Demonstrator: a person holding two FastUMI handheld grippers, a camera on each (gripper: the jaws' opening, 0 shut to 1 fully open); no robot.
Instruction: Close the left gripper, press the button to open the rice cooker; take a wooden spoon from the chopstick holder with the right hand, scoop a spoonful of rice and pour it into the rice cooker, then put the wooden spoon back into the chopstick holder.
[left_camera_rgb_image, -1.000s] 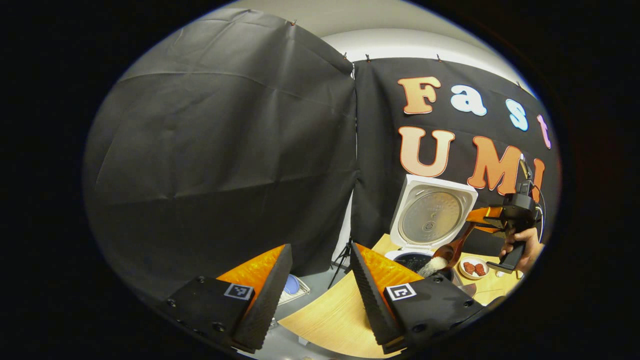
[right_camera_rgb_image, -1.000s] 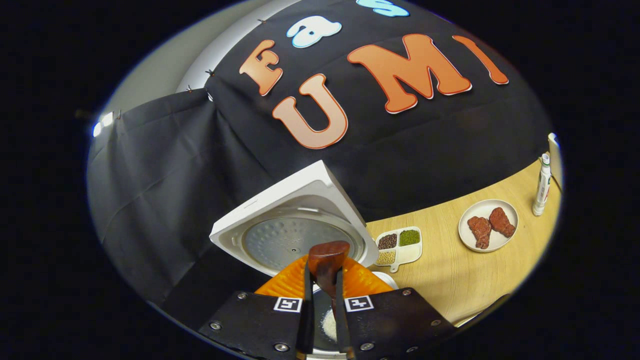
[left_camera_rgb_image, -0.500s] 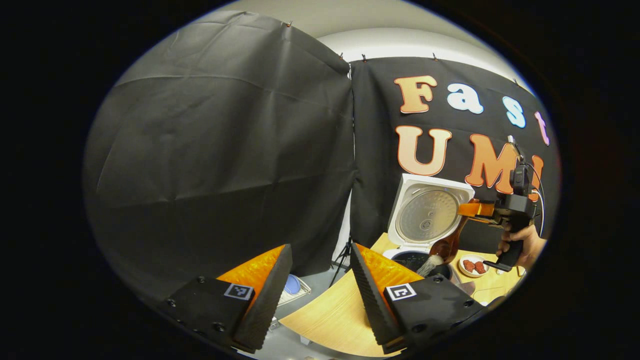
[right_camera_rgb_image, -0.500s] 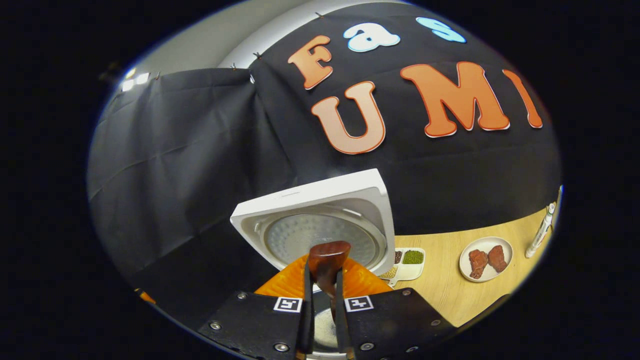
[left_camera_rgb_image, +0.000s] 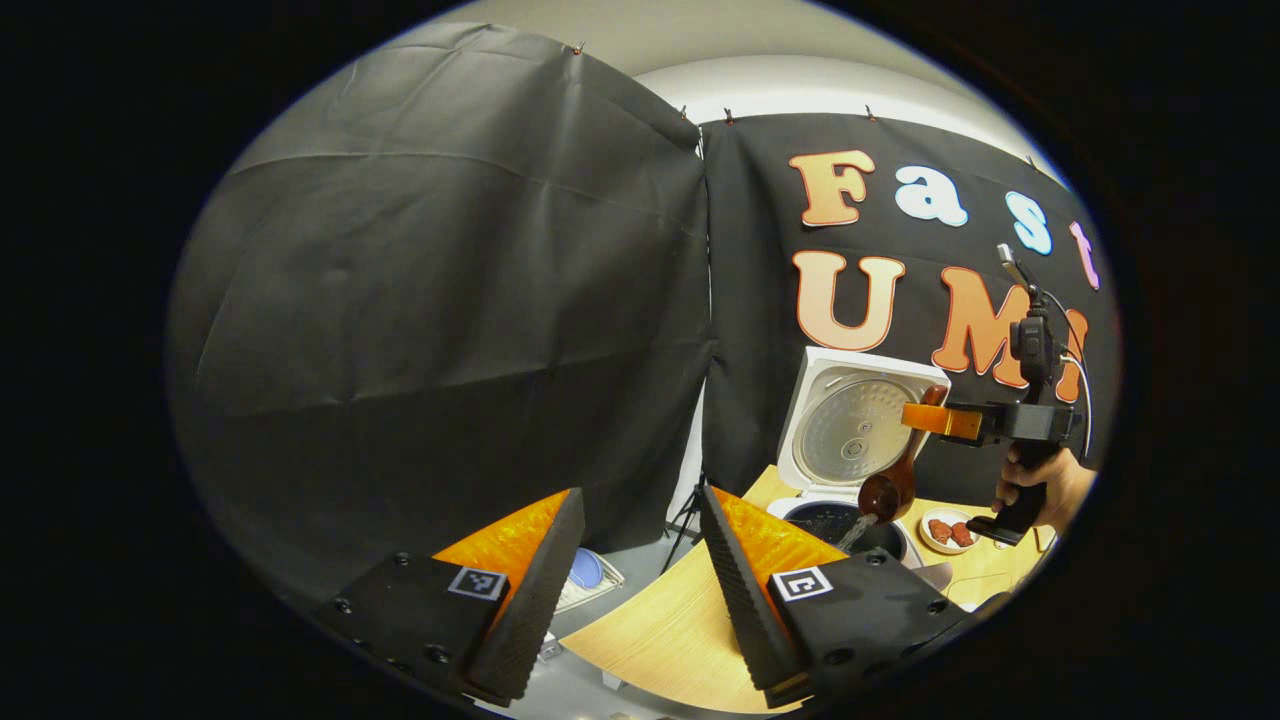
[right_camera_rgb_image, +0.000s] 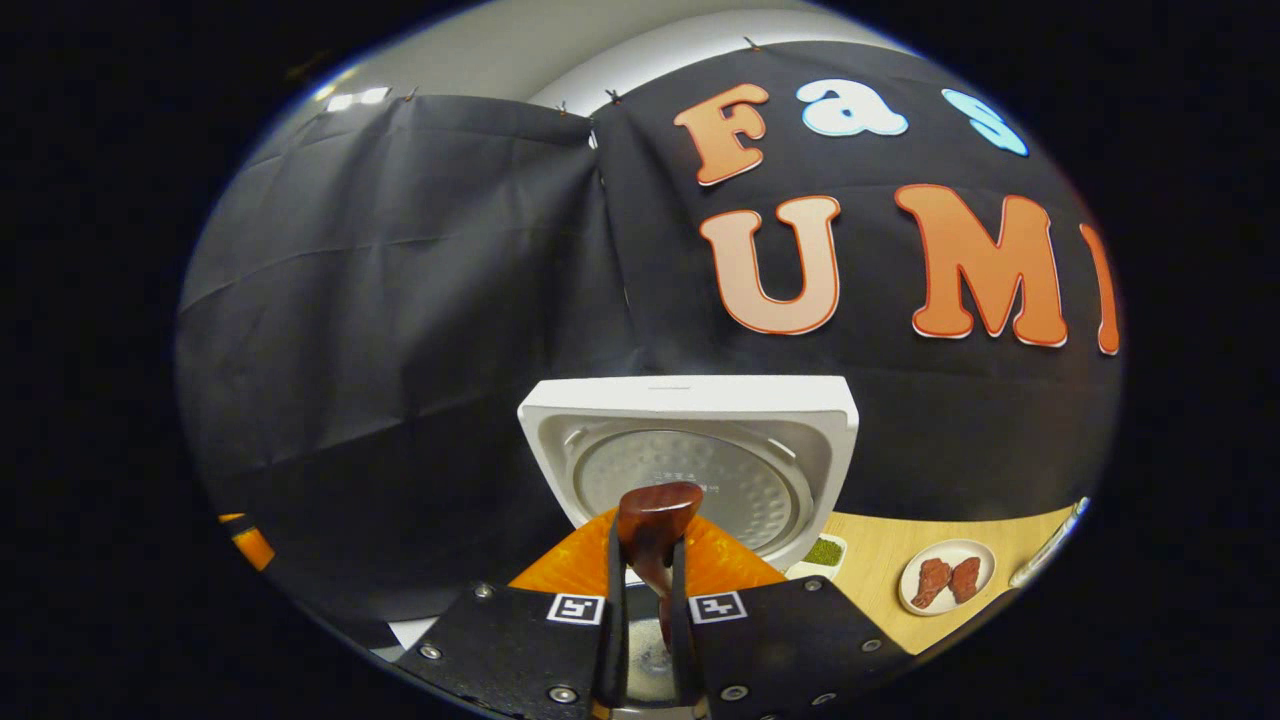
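So the wooden spoon (left_camera_rgb_image: 893, 478) is being pinched near the top of its handle by the right hand-held gripper (left_camera_rgb_image: 935, 419), with the bowl hanging down right over the open pot of the rice cooker (left_camera_rgb_image: 850, 455). Holding it that high on the handle makes sense: the bowl can be tipped steeply and the fingers are kept well above the pot. In the left gripper view a thin pale stream, probably the last of the rice, can be seen under the spoon, dropping into the dark pot, so the pour looks nearly done. How much rice is left in the bowl can't be made out.

In the right gripper view the spoon's handle end (right_camera_rgb_image: 655, 520) is seen squeezed between the two fingers, with the lid (right_camera_rgb_image: 690, 465) of the cooker standing upright just behind it. The lid is swung fully back, which is why the pot is reachable from above.

The left hand-held gripper (left_camera_rgb_image: 640, 560) is spread apart, nothing between its fingers, and is parked off to the left at the near edge of the bench (left_camera_rgb_image: 665, 640), well apart from the cooker, presumably just kept out of the way.

A small plate (right_camera_rgb_image: 946, 577) with two reddish-brown pieces is sitting on the bench to the right of the cooker. The chopstick holder can't be picked out, so the return trip will need a look around first.
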